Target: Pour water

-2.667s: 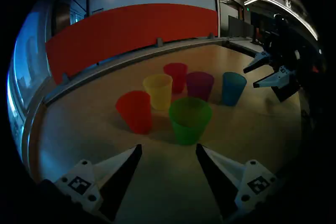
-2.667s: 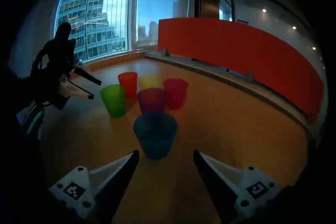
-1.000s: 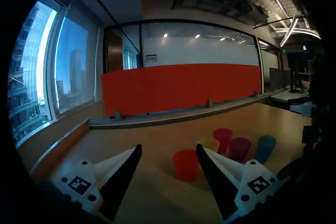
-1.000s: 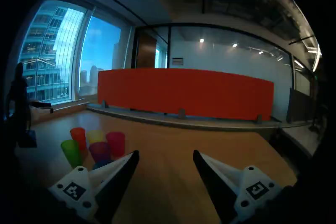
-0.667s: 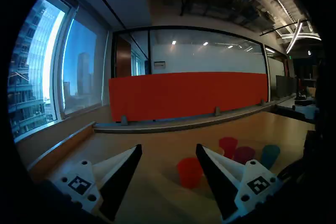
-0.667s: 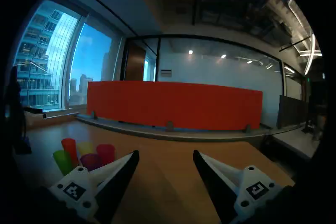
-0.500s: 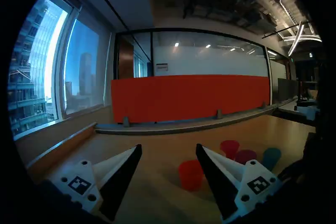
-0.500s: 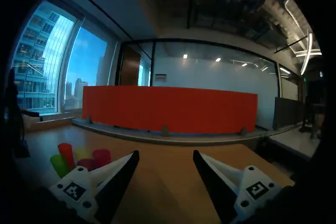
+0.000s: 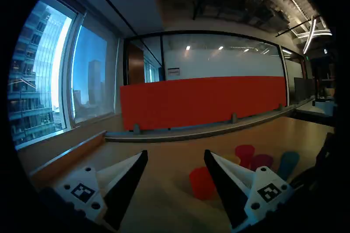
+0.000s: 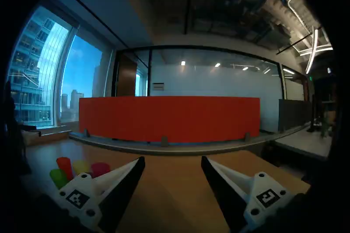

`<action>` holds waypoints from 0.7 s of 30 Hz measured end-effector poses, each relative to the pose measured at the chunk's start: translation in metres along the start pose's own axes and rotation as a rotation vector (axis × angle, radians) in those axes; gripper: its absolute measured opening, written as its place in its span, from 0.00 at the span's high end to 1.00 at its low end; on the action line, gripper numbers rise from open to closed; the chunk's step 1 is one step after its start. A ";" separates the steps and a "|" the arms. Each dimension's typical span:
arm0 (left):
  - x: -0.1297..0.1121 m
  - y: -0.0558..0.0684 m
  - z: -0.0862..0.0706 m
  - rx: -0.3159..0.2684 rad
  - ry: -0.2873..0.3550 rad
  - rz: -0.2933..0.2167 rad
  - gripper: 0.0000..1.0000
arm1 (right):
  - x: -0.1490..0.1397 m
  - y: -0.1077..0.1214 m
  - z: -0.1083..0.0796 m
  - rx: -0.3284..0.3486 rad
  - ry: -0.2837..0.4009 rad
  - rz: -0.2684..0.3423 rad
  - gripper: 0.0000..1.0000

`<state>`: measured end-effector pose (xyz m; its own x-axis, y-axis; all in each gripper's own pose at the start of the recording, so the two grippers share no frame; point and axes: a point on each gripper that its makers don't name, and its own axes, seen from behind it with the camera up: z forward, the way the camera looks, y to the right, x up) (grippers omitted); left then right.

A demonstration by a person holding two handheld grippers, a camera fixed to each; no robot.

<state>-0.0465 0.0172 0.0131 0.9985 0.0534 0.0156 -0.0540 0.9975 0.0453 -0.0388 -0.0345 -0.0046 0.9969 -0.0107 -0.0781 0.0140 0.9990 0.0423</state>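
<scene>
Tilted upward since earlier, left gripper [image 9: 175, 151], right gripper [image 10: 173, 158] gape empty; red cup [image 9: 202, 183] tapered, upright

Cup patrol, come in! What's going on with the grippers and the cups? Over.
Left gripper jaws open, empty. Right gripper same. Coloured cups stand on the table, none held. Nothing blocking them.

Open desk [image 10: 175, 198] runs ahead of the right hand-held gripper [image 10: 172, 159] to the orange partition [image 10: 168, 118] walling the far edge. A tight cluster of cups [image 10: 81, 166] blocks its left side. Before the left hand-held gripper [image 9: 175, 152], the cups stand ahead to its right; the desk toward the window-side edge lies free, up to a raised wooden ledge [image 9: 65, 158].
</scene>
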 end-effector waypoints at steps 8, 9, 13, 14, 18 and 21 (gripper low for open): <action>-0.008 0.005 -0.002 0.007 0.005 -0.005 0.04 | 0.000 0.001 -0.001 -0.017 -0.002 -0.006 0.01; -0.009 0.006 -0.002 0.007 0.006 -0.003 0.04 | -0.001 0.001 -0.001 -0.018 -0.005 -0.006 0.01; -0.016 0.011 -0.003 0.006 0.001 0.005 0.04 | -0.007 0.002 -0.002 -0.021 -0.028 -0.004 0.01; -0.018 0.012 -0.004 0.006 -0.001 0.007 0.04 | -0.007 0.002 -0.002 -0.021 -0.033 -0.004 0.01; -0.025 0.014 -0.004 0.021 -0.002 0.008 0.04 | -0.012 0.002 -0.003 -0.022 -0.050 -0.011 0.01; -0.028 0.016 -0.003 0.028 0.001 0.002 0.04 | -0.015 0.004 -0.003 -0.025 -0.066 -0.018 0.01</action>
<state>-0.0750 0.0319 0.0101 0.9984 0.0554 0.0150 -0.0563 0.9957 0.0730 -0.0542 -0.0307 -0.0063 0.9994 -0.0309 -0.0131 0.0311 0.9994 0.0161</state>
